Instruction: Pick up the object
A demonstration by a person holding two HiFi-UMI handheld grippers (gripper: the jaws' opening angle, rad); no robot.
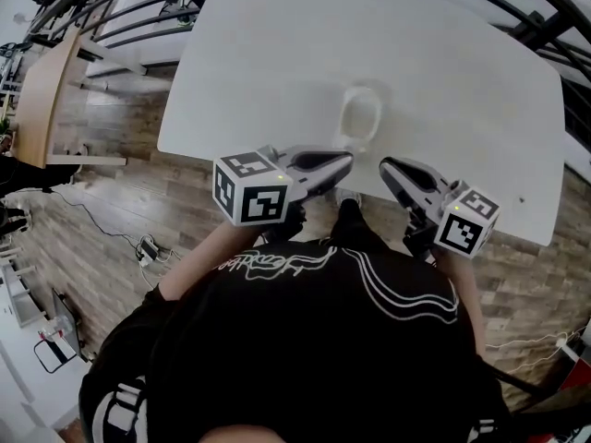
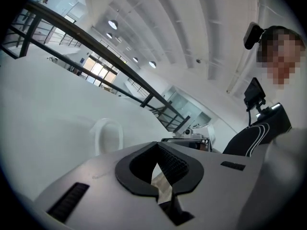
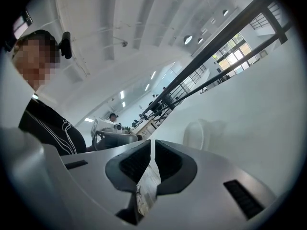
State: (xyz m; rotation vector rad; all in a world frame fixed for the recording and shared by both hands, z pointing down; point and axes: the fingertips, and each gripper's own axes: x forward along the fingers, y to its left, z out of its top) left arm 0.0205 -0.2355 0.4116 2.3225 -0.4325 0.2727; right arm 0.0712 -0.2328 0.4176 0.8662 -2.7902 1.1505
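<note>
A white, rounded, cup-like object (image 1: 360, 118) rests on the white table (image 1: 462, 90), near its front edge; its exact shape is hard to make out against the white top. My left gripper (image 1: 349, 160) hovers just in front of it at the table's edge, jaws shut with nothing between them. My right gripper (image 1: 384, 164) sits beside it to the right, also shut and empty. The left gripper view has the object (image 2: 108, 135) beyond the closed left gripper (image 2: 156, 147). In the right gripper view the object (image 3: 204, 133) is up and right of the right gripper (image 3: 152, 145).
Both grippers are held over the wooden floor (image 1: 111, 220) just off the table's near edge. A wooden desk (image 1: 42, 90) stands far left, with cables and a power strip (image 1: 148, 247) on the floor. Dark railings (image 1: 138, 7) run behind the table.
</note>
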